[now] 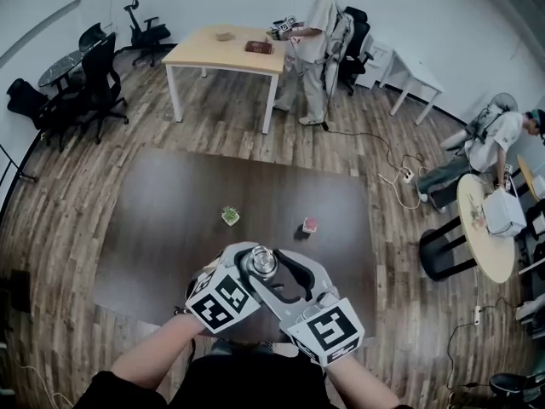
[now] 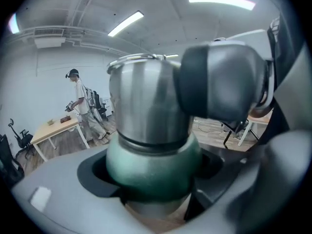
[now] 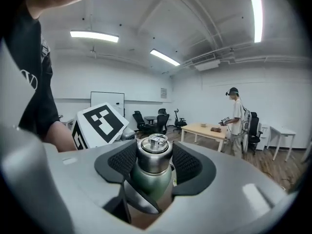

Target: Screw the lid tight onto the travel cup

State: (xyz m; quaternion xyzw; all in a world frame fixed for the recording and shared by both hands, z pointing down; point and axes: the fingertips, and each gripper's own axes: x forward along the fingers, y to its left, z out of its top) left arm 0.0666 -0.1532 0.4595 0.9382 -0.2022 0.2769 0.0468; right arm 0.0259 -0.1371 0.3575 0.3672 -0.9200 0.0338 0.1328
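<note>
The travel cup has a green body (image 2: 151, 165) and a steel lid (image 2: 144, 101) on top. I hold it upright close to my body, above the near edge of the dark table (image 1: 162, 228). My left gripper (image 2: 151, 184) is shut on the green body low down. My right gripper (image 3: 154, 159) is shut on the steel lid (image 3: 153, 154), its ribbed black pads (image 3: 187, 162) pressing on both sides. In the head view the lid (image 1: 261, 262) shows between the left gripper (image 1: 245, 267) and the right gripper (image 1: 277, 278). The cup's base is hidden.
On the dark table lie a small green thing (image 1: 230, 216) and a small red thing (image 1: 310, 225). Farther off a person (image 1: 315, 32) stands at a wooden table (image 1: 226, 54). Another person (image 1: 490, 143) sits by a round table (image 1: 490, 245) at the right. Office chairs (image 1: 94, 75) stand at the left.
</note>
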